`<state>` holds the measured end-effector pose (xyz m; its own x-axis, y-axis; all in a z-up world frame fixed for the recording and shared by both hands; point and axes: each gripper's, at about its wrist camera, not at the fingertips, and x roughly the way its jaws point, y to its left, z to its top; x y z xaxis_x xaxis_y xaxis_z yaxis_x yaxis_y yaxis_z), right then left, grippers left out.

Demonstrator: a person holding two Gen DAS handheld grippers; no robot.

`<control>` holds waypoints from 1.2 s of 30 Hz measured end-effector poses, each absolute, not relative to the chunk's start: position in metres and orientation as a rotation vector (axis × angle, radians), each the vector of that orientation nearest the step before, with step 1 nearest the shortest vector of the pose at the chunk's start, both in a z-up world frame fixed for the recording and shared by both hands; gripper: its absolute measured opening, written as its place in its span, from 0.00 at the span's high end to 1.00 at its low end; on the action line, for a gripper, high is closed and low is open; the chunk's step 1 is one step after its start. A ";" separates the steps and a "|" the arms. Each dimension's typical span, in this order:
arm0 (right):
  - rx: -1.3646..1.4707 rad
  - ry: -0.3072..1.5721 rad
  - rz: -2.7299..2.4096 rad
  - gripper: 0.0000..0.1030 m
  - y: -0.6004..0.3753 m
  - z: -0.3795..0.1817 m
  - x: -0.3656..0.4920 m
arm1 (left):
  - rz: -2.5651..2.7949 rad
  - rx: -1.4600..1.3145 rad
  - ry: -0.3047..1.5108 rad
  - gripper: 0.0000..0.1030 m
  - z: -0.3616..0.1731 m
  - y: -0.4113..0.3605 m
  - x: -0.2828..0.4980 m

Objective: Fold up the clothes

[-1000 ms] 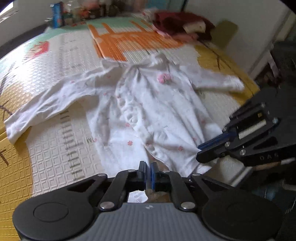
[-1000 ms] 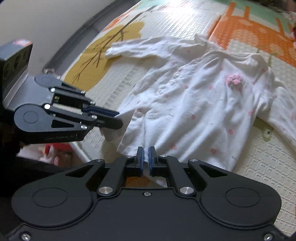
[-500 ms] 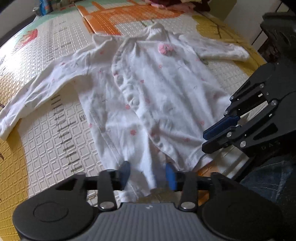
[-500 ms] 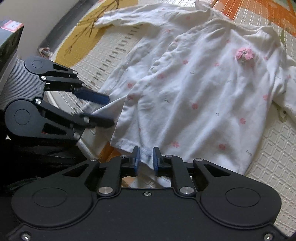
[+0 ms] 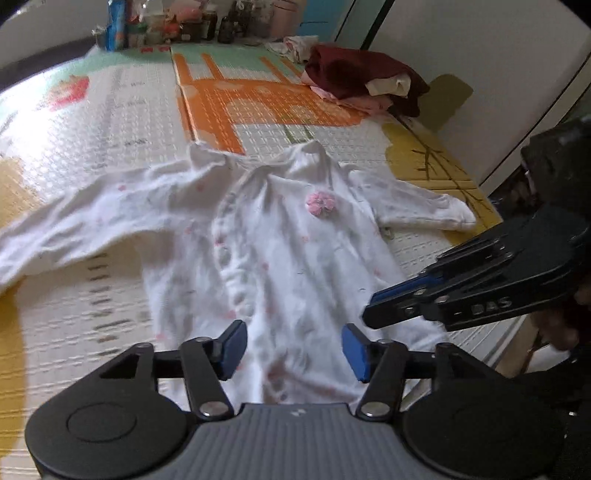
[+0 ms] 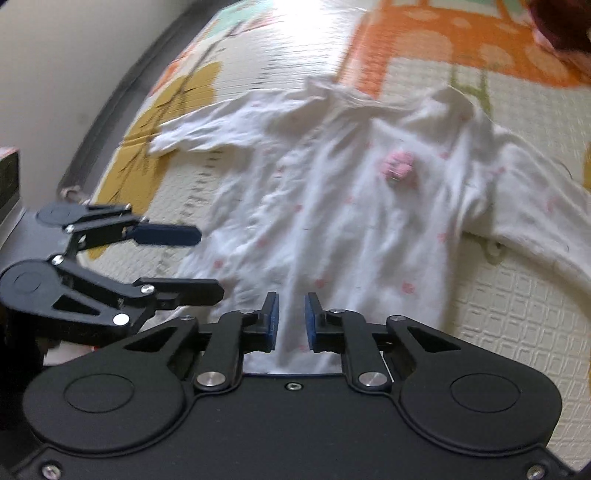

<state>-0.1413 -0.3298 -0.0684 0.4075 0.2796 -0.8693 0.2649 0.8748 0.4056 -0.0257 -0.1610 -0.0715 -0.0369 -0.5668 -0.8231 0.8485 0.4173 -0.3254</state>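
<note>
A white baby romper with small pink flowers and a pink rosette lies face up on the play mat, sleeves spread to both sides. My left gripper hovers over its lower hem with the jaws opening; cloth lies below them and the pads do not press on it. Close on the right, my right gripper hangs over the hem's right corner. In the right wrist view the romper fills the middle. There the right gripper stands slightly open above the hem, and the left gripper is wide apart at the left.
The patterned play mat covers the surface. A pile of dark red and pink clothes sits at the far right. Bottles and boxes line the far edge. The mat's edge and a wall run close along the right.
Both grippers were shut on the romper's lower hem and have let it go. The left jaws spread wide, the right ones a little. The hem now lies on the mat.
</note>
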 end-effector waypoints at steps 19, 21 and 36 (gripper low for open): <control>0.704 1.183 -0.174 0.89 -0.364 -0.099 -0.183 | -1.094 0.353 1.216 0.61 -0.090 -0.145 -0.019; 0.708 1.142 -0.186 0.89 -0.367 -0.091 -0.183 | -1.116 0.319 1.190 0.60 -0.083 -0.147 -0.020; 0.743 1.103 -0.337 0.90 -0.385 -0.110 -0.175 | -1.005 0.336 1.230 0.51 -0.104 -0.165 -0.014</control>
